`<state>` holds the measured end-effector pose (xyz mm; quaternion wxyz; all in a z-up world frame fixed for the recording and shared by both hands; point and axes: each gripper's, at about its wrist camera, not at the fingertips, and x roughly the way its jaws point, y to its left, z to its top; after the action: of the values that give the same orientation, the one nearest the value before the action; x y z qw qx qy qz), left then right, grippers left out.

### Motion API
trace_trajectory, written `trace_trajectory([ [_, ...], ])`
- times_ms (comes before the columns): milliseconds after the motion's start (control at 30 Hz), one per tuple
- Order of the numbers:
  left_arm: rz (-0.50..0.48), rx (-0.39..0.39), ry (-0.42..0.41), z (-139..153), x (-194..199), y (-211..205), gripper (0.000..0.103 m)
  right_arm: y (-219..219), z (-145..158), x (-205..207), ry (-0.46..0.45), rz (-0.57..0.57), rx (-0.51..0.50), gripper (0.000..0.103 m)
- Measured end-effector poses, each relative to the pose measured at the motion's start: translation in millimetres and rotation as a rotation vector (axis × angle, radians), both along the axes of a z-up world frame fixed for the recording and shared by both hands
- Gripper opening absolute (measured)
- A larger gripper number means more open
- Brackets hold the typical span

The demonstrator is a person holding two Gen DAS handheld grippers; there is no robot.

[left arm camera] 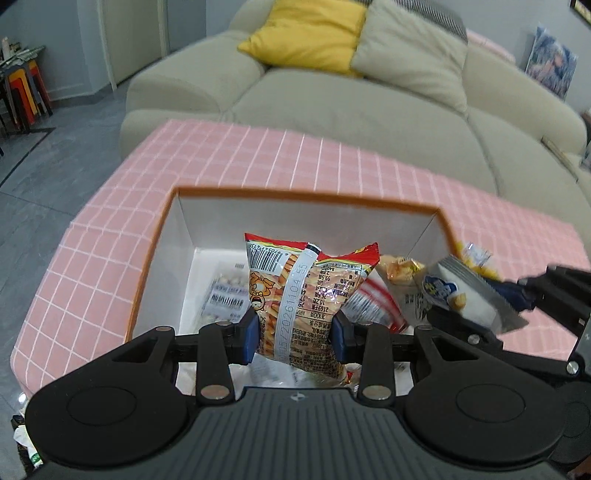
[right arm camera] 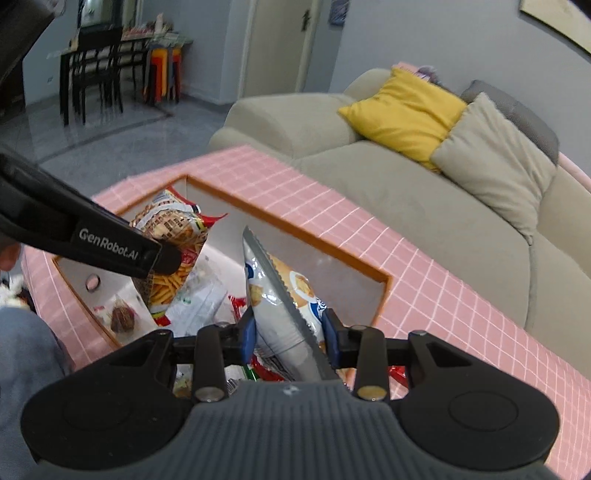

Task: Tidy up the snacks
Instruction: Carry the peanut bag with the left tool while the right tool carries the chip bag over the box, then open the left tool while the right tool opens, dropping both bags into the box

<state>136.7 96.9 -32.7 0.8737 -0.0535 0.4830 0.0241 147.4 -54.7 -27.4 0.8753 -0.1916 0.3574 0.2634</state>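
Note:
An orange-rimmed white box stands on the pink checked table. My left gripper is shut on a red and clear bag of stick snacks, held upright over the box. My right gripper is shut on a silver and white snack bag, also over the box. The right gripper enters the left wrist view from the right with its bag. The stick snack bag also shows in the right wrist view. Several other packets lie in the box.
A beige sofa with a yellow cushion stands right behind the table. A dark dining table with chairs and stacked coloured stools stand far off across the grey floor. The person's leg is at the left.

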Motion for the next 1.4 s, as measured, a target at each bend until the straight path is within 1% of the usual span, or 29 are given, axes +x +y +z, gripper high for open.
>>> trace_trajectory([
  [167,-0.013,0.028,0.094,-22,15,6,0.043,21,-20,16,0.018,0.066,-0.117,0.034],
  [300,-0.017,0.018,0.140,-34,25,8,0.043,33,-34,27,0.030,0.102,-0.195,0.034],
  [467,-0.031,0.022,0.191,-50,31,6,0.043,42,-49,32,0.057,0.142,-0.244,0.035],
  [600,-0.033,0.030,0.235,-62,35,8,0.043,46,-57,33,0.045,0.170,-0.284,0.037],
  [733,-0.035,0.037,0.267,-73,42,9,0.044,44,-58,34,0.066,0.177,-0.266,0.041],
  [833,-0.031,0.037,0.274,-74,44,10,0.044,41,-54,38,0.089,0.173,-0.240,0.044],
  [867,-0.032,0.036,0.273,-74,44,10,0.045,40,-53,39,0.105,0.170,-0.227,0.046],
  [933,-0.036,0.037,0.270,-71,43,10,0.052,37,-50,42,0.135,0.161,-0.195,0.050],
  [1033,-0.037,0.024,0.267,-68,42,12,0.057,34,-46,47,0.188,0.140,-0.141,0.056],
  [1067,-0.033,0.028,0.266,-67,41,12,0.058,32,-45,48,0.206,0.136,-0.123,0.059],
  [1133,-0.026,0.038,0.262,-64,39,13,0.066,30,-43,49,0.242,0.130,-0.088,0.063],
  [1167,-0.025,0.040,0.260,-62,39,13,0.068,28,-42,49,0.255,0.130,-0.075,0.065],
  [1233,-0.027,0.042,0.255,-57,36,14,0.071,28,-40,47,0.275,0.135,-0.056,0.066],
  [1267,-0.029,0.045,0.253,-54,35,14,0.071,29,-38,45,0.280,0.134,-0.051,0.068],
  [1300,-0.031,0.050,0.250,-52,34,13,0.073,29,-36,44,0.282,0.131,-0.049,0.072],
  [1400,-0.028,0.072,0.247,-44,30,12,0.076,31,-31,40,0.283,0.125,-0.039,0.077],
])
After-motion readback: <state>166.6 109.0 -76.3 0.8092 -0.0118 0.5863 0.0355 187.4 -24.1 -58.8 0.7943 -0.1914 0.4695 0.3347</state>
